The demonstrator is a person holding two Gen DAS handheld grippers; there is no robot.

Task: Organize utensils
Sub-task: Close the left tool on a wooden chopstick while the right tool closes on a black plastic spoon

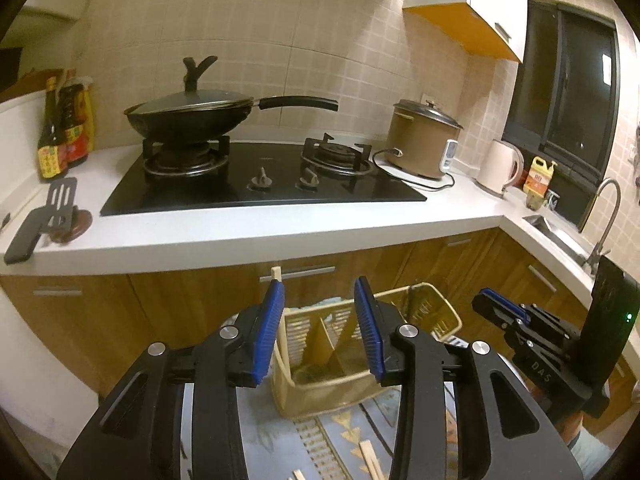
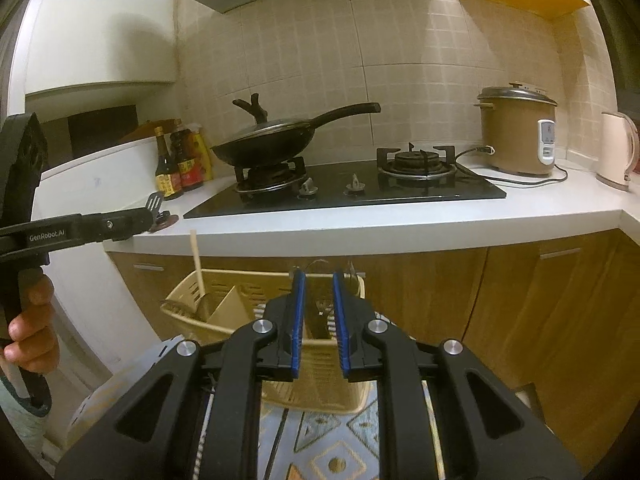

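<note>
A beige slotted utensil basket with dividers stands on a patterned mat below the counter. One wooden chopstick stands upright in its left compartment, and dark metal utensils lean in the far right one. My left gripper hovers over the basket, open, with the chopstick just beside its left pad and nothing pinched. In the right wrist view my right gripper points at the basket, pads a narrow gap apart with nothing between them. The chopstick leans at the basket's left end. Loose chopsticks lie on the mat.
A white counter carries a gas hob, a lidded wok, a rice cooker, a kettle, sauce bottles and a black spatula. Wooden cabinet doors lie behind the basket. A sink is at the right. A hand holds the left gripper's handle.
</note>
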